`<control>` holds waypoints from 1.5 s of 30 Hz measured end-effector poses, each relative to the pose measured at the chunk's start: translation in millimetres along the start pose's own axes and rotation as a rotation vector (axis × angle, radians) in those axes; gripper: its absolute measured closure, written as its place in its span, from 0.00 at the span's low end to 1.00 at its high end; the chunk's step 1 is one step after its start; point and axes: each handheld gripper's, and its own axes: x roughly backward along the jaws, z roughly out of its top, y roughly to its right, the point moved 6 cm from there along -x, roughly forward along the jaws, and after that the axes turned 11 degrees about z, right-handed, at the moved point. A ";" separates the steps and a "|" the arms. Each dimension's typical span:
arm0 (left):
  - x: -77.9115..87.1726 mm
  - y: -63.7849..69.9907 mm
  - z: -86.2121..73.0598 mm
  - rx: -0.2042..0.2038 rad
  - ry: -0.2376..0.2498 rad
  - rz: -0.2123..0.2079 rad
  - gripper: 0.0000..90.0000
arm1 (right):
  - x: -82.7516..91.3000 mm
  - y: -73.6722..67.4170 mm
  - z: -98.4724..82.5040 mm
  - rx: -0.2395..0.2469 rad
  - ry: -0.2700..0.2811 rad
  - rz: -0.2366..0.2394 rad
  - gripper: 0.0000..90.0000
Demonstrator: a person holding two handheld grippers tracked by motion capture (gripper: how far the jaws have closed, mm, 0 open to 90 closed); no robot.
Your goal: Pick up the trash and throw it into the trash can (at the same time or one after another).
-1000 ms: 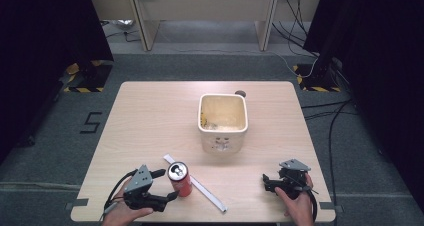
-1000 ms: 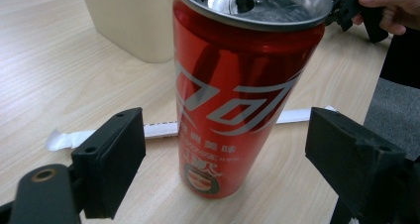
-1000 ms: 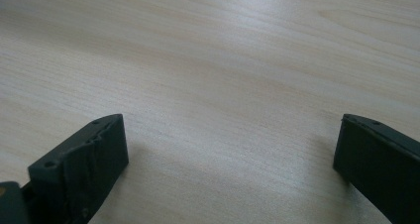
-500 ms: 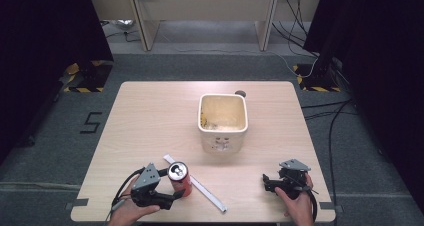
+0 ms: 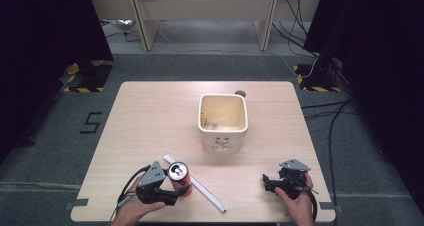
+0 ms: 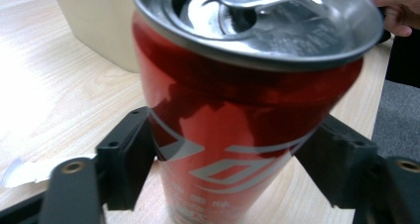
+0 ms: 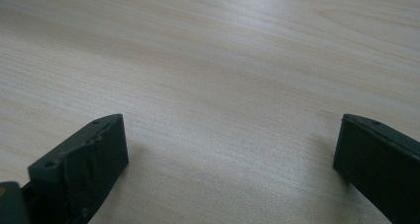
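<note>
High view: an opened red soda can [image 5: 178, 176] stands upright near the desk's [image 5: 150, 116] front edge at about 7 o'clock from the cream square bin [image 5: 223, 120], which sits at desk centre. The left gripper [image 5: 172, 192] has the can between its fingers; a white strip [image 5: 197, 183] lies just beside the can toward 4 o'clock. The right gripper [image 5: 268, 182] rests at 5 o'clock of the bin, close to the front edge, with bare desk around it. Left gripper view: the fingers [image 6: 124, 159] flank the can [image 6: 237, 135] at or very near contact, apparently closing to grip; the likely next move is a lift toward the bin, clearing its rim. Right gripper view: fingers [image 7: 84, 164] spread wide apart over bare wood [image 7: 223, 60], holding nothing.
</note>
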 end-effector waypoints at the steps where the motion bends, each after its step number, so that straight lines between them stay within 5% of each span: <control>1: -0.6 -0.2 0.7 -0.007 0.010 -0.009 0.35 | 0.0 -0.1 0.0 -0.001 0.000 0.000 0.01; 7: 5.2 -4.0 5.9 0.015 0.015 -0.022 0.38 | 0.1 -0.1 0.0 0.001 0.000 0.001 0.01; 18: 12.7 -12.2 22.5 -0.017 0.026 0.002 0.38 | 0.0 -0.1 0.0 0.002 0.000 0.002 0.01; 45: -1.0 -44.0 72.2 -0.007 0.041 0.019 0.38 | 0.0 -0.7 -0.2 0.001 -0.002 0.005 0.01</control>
